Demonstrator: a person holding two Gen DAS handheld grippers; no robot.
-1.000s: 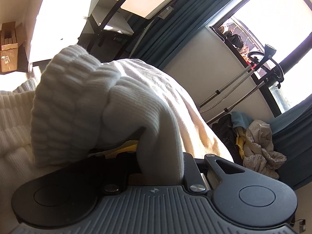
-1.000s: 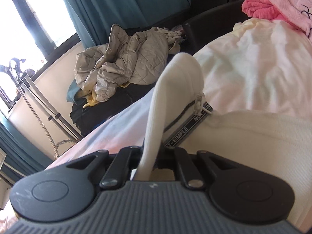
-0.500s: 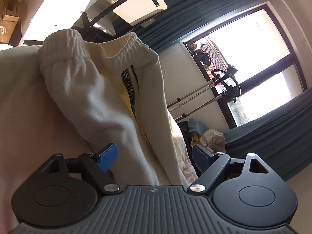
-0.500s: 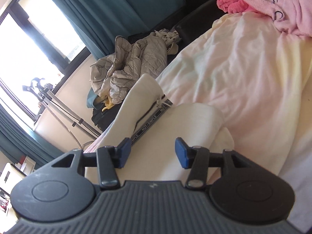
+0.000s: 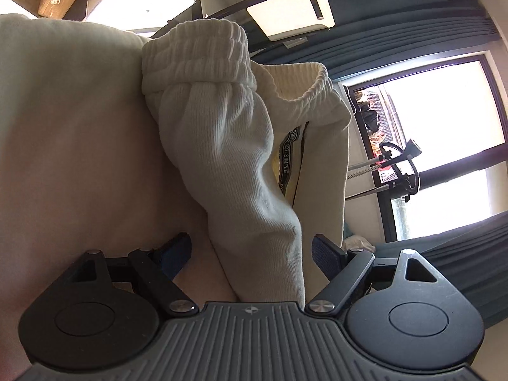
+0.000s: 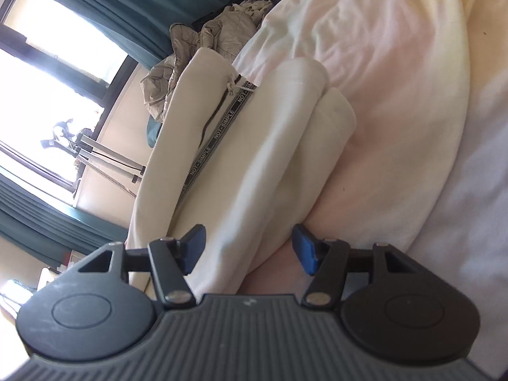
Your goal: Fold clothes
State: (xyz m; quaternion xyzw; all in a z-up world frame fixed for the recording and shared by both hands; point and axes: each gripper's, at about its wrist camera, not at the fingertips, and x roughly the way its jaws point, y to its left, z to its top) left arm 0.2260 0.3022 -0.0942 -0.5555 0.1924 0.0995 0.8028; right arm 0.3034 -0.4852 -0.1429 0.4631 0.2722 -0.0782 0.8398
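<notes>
My left gripper (image 5: pixel 250 250) stands with its jaws wide apart, and the cream sweatpants (image 5: pixel 235 165) lie loose between the blue pads (image 5: pixel 324 249) with neither pad pressing on the cloth. They have just been opening, as have those of my right gripper (image 6: pixel 249 247), which also gapes around the folded bundle without gripping it. I judge both tools let go so the fold can settle under its own weight on the pale bedsheet (image 6: pixel 397 101), near the bed's window-side edge. Past the left pads, the ribbed cuffs (image 5: pixel 197 54) sit stacked at the far end, with the lettered drawstring tape (image 6: pixel 219 133) running along the fold. Beyond the bed, a crumpled grey jacket (image 6: pixel 203 38) is heaped below the teal curtains (image 6: pixel 95 3).
</notes>
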